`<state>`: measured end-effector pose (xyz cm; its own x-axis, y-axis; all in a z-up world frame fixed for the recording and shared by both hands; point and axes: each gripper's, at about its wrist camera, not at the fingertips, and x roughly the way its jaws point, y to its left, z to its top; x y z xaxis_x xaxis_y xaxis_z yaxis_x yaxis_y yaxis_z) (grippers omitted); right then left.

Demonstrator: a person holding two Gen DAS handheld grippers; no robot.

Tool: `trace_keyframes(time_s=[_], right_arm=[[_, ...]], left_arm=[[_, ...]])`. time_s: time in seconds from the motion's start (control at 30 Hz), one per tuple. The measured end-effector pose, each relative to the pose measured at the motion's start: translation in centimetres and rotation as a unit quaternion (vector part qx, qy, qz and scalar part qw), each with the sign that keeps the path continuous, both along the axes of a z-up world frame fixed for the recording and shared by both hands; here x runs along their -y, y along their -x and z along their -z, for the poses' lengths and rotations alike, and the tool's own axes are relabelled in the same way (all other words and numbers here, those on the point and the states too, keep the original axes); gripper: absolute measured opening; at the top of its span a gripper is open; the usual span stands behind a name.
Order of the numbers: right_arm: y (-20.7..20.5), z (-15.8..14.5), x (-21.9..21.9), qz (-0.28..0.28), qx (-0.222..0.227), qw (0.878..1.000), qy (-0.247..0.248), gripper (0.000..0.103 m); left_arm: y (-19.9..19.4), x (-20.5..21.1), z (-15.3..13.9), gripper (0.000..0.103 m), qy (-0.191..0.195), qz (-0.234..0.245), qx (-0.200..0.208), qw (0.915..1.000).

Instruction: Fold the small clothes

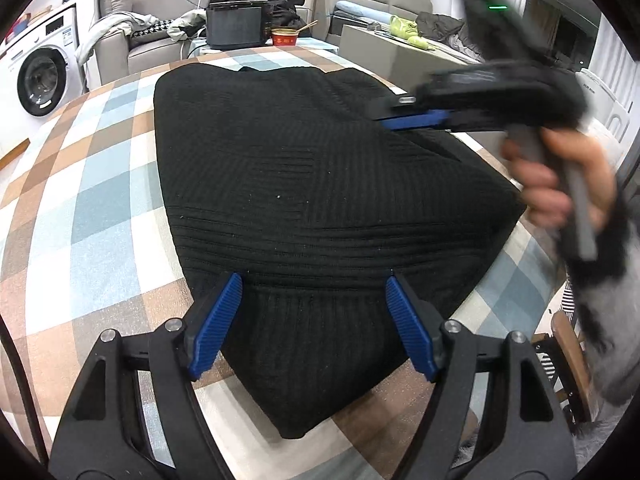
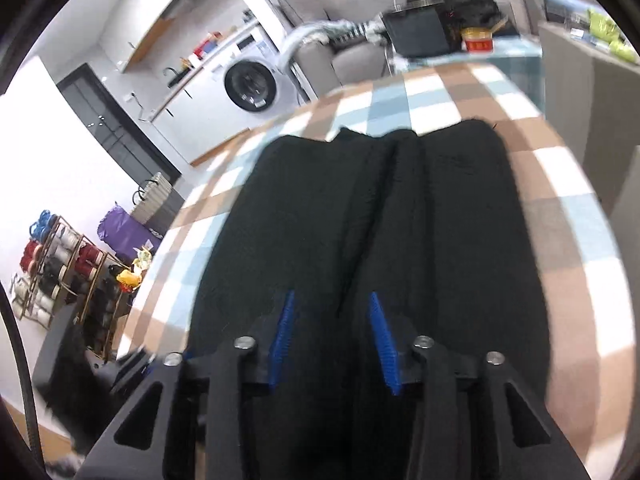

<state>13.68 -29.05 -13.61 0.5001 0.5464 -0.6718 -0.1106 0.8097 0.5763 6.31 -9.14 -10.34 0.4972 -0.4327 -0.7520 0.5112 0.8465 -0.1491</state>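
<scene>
Black knit sweater [image 1: 312,184] lies flat on the checked tablecloth [image 1: 92,184], filling frame centre in both views. L gripper [image 1: 314,284] at bottom centre of the left wrist view, jaws wide, blue pads either side of the sweater's near hem, nothing pinched. R gripper [image 2: 331,300] at bottom centre of the right wrist view, jaws narrow-ish w/ a gap, over a lengthwise ridge in the knit; blurred, can't tell if pads press the fabric. Hand [image 1: 556,184] grips its handle at right of the left view. Washing machine [image 1: 40,80] upper left.
</scene>
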Motion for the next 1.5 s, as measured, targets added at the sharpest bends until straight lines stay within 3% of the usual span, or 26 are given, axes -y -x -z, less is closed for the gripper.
trace_keyframes(time_s=[0.2, 0.23, 0.27, 0.33, 0.43, 0.5, 0.57, 0.63, 0.7, 0.93, 0.97, 1.03, 1.1, 1.17, 1.2, 1.23, 1.33, 1.4, 1.5], right_arm=[[-6.3, 2.1, 1.0, -0.005, -0.048, 0.997, -0.067, 0.034], [-6.7, 1.7, 0.7, -0.018, -0.041, 0.997, -0.060, 0.014], [-6.8, 1.4, 0.2, -0.032, -0.034, 0.998, -0.045, 0.005], [-6.7, -0.1, -0.4, -0.048, -0.002, 0.999, -0.022, 0.004], [-5.9, -2.8, 0.4, -0.023, 0.051, 0.998, -0.015, 0.003], [-6.3, -2.9, 0.2, -0.011, 0.051, 0.999, 0.016, 0.003], [-6.3, -2.0, -0.5, -0.012, 0.032, 0.998, 0.048, 0.003], [-6.8, -0.6, -0.8, -0.015, -0.005, 0.997, 0.070, 0.007], [-5.8, -0.1, -0.1, -0.029, -0.027, 0.999, 0.037, 0.007], [3.8, -0.7, 1.0, -0.111, 0.000, 0.993, -0.029, 0.028], [4.8, -0.5, 0.8, -0.119, 0.002, 0.992, -0.029, 0.031], [6.7, 0.0, 0.0, -0.133, 0.002, 0.991, -0.005, 0.046], [7.5, 0.6, -0.6, -0.141, 0.004, 0.990, 0.014, 0.047], [7.7, 0.8, -1.0, -0.141, 0.025, 0.989, 0.031, 0.040], [7.7, 0.7, -1.3, -0.140, 0.036, 0.988, 0.044, 0.016], [7.8, 0.5, -1.5, -0.136, 0.047, 0.988, 0.049, 0.012], [8.9, -0.8, -1.1, -0.140, 0.058, 0.988, 0.035, 0.010], [9.4, -0.7, -0.8, -0.133, 0.036, 0.990, 0.023, 0.010], [9.5, 1.0, -1.5, -0.132, -0.001, 0.989, 0.071, 0.011]], left_arm=[[-0.1, -0.4, 0.0, 0.074, 0.008, 0.006, -0.003, 0.9999], [-0.1, -0.4, 0.0, 0.074, 0.009, 0.006, -0.004, 0.9999], [-0.1, -0.4, -0.1, 0.074, 0.010, 0.006, -0.005, 0.9999], [-0.2, -0.6, -0.2, 0.074, 0.016, 0.006, -0.011, 0.9998], [-0.6, -1.3, -0.6, 0.074, 0.047, 0.005, -0.032, 0.9984], [-0.9, -1.9, -0.8, 0.074, 0.068, -0.001, -0.041, 0.9968], [-1.1, -2.1, -0.9, 0.074, 0.064, -0.008, -0.040, 0.9971], [-1.0, -2.3, -1.0, 0.074, 0.056, -0.015, -0.037, 0.9976], [-1.1, -2.5, -1.1, 0.074, 0.056, -0.018, -0.035, 0.9977], [-1.5, -3.8, -0.8, 0.074, 0.044, -0.046, -0.040, 0.9972], [-1.6, -4.0, -0.8, 0.074, 0.048, -0.049, -0.043, 0.9967], [-1.7, -4.5, -0.9, 0.074, 0.051, -0.057, -0.043, 0.9962], [-2.0, -4.8, -1.0, 0.074, 0.051, -0.061, -0.038, 0.9961], [-2.0, -4.9, -1.2, 0.074, 0.049, -0.066, -0.032, 0.9961], [-2.0, -5.0, -1.3, 0.074, 0.044, -0.070, -0.028, 0.9962], [-1.9, -4.9, -1.4, 0.074, 0.040, -0.073, -0.023, 0.9962], [-1.6, -5.3, -1.8, 0.074, 0.040, -0.083, -0.011, 0.9957], [-1.7, -5.5, -1.7, 0.074, 0.041, -0.086, -0.012, 0.9954], [-2.0, -5.6, -1.1, 0.074, 0.039, -0.091, -0.021, 0.9949]])
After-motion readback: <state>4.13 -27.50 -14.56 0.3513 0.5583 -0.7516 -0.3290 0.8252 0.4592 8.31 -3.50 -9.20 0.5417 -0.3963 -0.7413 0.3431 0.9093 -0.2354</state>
